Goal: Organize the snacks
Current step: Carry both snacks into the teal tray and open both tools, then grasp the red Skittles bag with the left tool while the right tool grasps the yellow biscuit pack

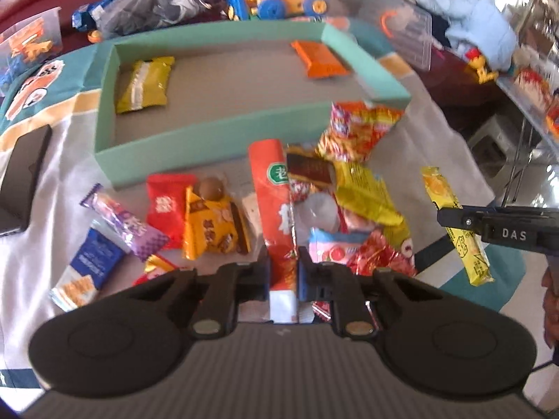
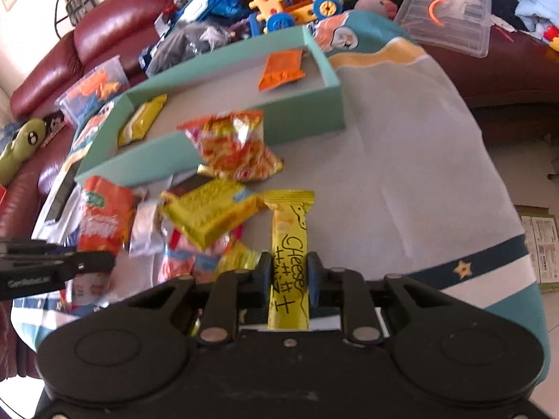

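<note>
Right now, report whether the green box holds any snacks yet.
Partly filled. The green box holds two packets on its grey floor: a yellow packet at one end and an orange packet at the other; the rest lies outside.

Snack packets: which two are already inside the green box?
The yellow packet at the left end of the green box and the orange packet at its far right corner. Every other snack is outside, on the cloth or in a gripper.
</note>
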`<state>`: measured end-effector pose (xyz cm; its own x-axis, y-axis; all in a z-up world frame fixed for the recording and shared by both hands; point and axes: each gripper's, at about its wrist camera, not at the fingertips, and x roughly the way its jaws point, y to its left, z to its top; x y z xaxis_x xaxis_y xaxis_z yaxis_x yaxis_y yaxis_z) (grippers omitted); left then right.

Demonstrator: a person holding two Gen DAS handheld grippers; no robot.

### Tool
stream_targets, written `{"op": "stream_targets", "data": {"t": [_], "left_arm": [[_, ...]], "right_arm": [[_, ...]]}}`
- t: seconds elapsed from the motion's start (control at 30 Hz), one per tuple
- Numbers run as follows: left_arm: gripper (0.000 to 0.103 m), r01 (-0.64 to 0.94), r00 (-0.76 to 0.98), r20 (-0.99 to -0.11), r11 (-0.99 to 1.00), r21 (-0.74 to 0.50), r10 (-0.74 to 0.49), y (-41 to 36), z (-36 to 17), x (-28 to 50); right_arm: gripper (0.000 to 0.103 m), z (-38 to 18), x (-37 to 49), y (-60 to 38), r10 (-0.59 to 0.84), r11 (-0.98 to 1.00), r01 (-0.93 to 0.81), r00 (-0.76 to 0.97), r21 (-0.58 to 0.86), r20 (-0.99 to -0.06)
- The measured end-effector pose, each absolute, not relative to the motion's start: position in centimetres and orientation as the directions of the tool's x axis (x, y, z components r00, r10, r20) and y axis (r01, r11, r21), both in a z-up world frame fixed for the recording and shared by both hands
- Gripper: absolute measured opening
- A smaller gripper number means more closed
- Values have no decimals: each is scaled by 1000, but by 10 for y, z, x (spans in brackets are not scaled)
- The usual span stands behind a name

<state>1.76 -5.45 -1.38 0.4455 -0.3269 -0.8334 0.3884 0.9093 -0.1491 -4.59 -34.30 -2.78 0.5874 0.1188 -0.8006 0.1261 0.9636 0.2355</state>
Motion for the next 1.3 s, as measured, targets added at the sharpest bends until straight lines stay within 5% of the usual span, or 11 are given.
{"op": "stream_targets", "data": {"t": [0.3,0.6,1.1,1.13,1.17,1.2,1.23,1.27,1.3], "left_arm": [[14,346,496,-785,914,-213,-371,-22,20,51],[14,314,539,-769,929,-196,-344,-11,35,153],[16,275,480,-836,950,-144,-266,-44,-33,300],[19,268,487,-836,954,-135,-255,-45,-34,303],[33,255,497,-834,959,-124,-240,-45,-34,304],[47,248,503,-833,962,-117,-231,-44,-33,303],[74,240,512,-829,964,-113,-224,-43,-32,301],[86,230,529,-821,968,-105,-215,-42,-29,298],[87,223,545,-813,970,-96,-205,-41,-26,294]], "right_arm": [[20,10,-13,-361,117,961,120,647,251,-754],[20,50,112,-348,184,963,22,670,267,-719],[20,-37,278,-307,184,971,21,571,238,-800],[20,-40,280,-307,184,972,17,571,235,-800],[23,-44,283,-306,183,973,14,567,232,-803],[32,-45,284,-307,185,972,19,563,236,-806],[50,-45,285,-309,194,968,25,560,250,-806],[58,-44,283,-312,210,961,30,563,274,-800],[69,-43,283,-312,212,960,32,572,279,-793]]}}
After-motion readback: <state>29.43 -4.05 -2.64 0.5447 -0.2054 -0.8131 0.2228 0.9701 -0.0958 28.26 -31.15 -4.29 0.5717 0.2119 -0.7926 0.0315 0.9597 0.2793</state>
